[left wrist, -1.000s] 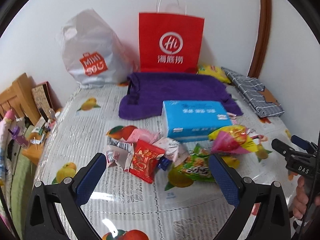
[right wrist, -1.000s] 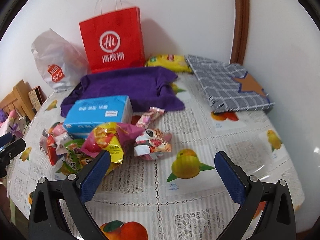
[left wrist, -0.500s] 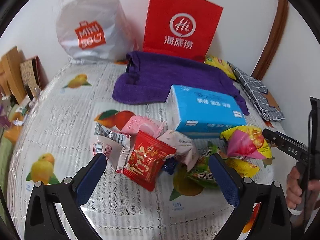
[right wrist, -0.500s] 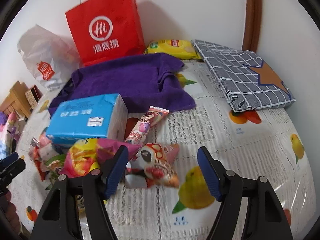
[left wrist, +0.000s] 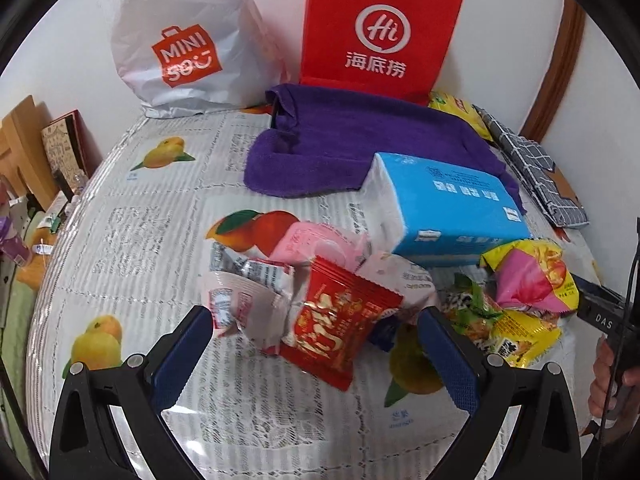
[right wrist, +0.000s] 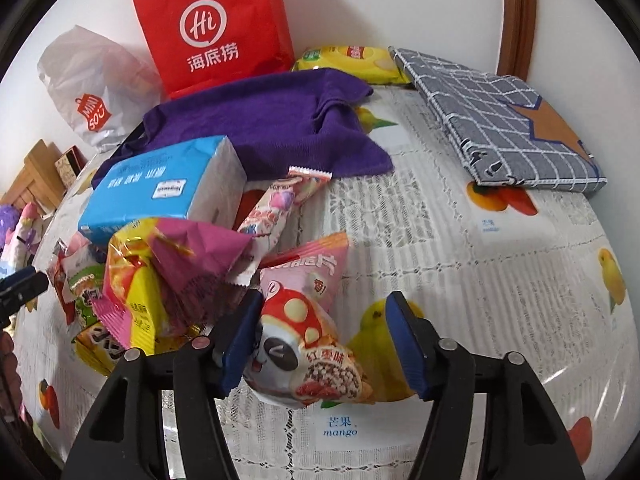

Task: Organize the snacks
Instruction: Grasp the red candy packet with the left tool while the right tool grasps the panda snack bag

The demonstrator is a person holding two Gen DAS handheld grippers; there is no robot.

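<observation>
While the L gripper [left wrist: 312, 344] hangs wide by the tissue pack [left wrist: 448, 208], panda snack [right wrist: 304, 356] is straddled, ungripped, by the half-open R gripper [right wrist: 324, 344]; squeeze needed next.

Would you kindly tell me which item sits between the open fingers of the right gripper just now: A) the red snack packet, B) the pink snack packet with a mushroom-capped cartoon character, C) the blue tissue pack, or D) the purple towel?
B: in the right wrist view, the pink mushroom-character packet lies between the spread fingers of the right gripper, against the left finger, with a gap to the right finger.
</observation>
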